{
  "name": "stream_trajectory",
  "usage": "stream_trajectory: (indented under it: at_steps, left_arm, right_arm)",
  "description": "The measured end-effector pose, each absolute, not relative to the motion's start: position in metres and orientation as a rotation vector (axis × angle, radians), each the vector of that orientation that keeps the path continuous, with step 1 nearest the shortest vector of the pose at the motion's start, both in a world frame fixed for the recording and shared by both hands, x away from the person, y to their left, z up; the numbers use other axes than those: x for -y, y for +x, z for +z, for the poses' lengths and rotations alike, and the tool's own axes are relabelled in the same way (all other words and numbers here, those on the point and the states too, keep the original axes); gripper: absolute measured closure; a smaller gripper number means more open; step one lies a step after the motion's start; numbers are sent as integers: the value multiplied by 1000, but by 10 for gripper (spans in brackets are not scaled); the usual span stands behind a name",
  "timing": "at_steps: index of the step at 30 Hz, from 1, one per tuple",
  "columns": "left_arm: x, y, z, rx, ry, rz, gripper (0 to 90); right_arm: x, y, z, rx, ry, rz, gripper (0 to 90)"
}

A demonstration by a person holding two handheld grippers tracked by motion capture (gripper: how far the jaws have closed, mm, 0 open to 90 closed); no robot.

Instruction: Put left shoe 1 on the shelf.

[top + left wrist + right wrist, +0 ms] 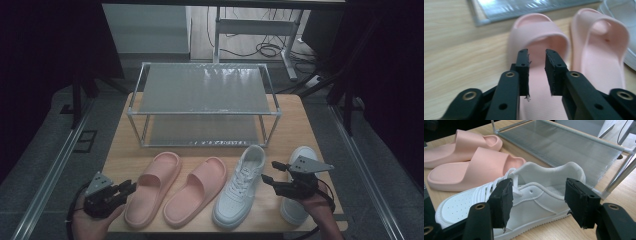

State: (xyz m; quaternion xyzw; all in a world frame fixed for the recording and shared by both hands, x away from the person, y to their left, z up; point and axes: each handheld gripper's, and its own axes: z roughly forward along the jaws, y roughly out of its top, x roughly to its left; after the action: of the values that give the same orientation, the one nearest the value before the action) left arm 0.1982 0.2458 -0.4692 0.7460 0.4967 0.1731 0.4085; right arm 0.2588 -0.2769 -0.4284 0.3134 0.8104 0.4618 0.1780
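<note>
We're looking down at the wooden bench [295,125], and the landmark here is the wire shoe rack [202,102] sitting at the far side of it. In front of the rack, four pieces of footwear are lying in a row: a left pink slide [152,187], a right pink slide [196,191] just beside it, then a white sneaker [240,186], and a second white sneaker [300,185] at the rack's right-front corner, partly under the right hand.

The left tool [127,190] is hovering just off the outer edge of the left pink slide, well in front of the rack's left leg — its jaws are standing apart with a narrow gap and nothing is between them. In the left gripper view we're seeing that slide [537,45] right behind the pads, not pinched.

The right tool [274,172] is sitting open wide, gripping nothing, between the two sneakers in front of the rack. In the right gripper view the jaws are framing the heel end of the white sneaker [534,195] — the pads aren't touching it.
</note>
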Motion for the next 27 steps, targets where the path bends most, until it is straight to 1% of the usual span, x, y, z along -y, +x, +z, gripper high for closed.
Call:
stream_trajectory:
  at_steps: [2, 7, 15, 27]
  left_arm:
    - [-237, 199, -474, -1238, 1893, 419, 690]
    - [-222, 198, -480, -1213, 1931, 400, 653]
    - [-212, 198, -487, -1226, 1960, 358, 648]
    - [-195, 206, -496, -1239, 2007, 355, 630]
  right_arm:
    - [276, 258, -428, -2293, 888, 1303, 401]
    - [274, 256, -427, -2292, 880, 1304, 401]
    - [272, 255, -427, -2293, 876, 1310, 400]
    - [271, 255, -426, -2298, 865, 1307, 399]
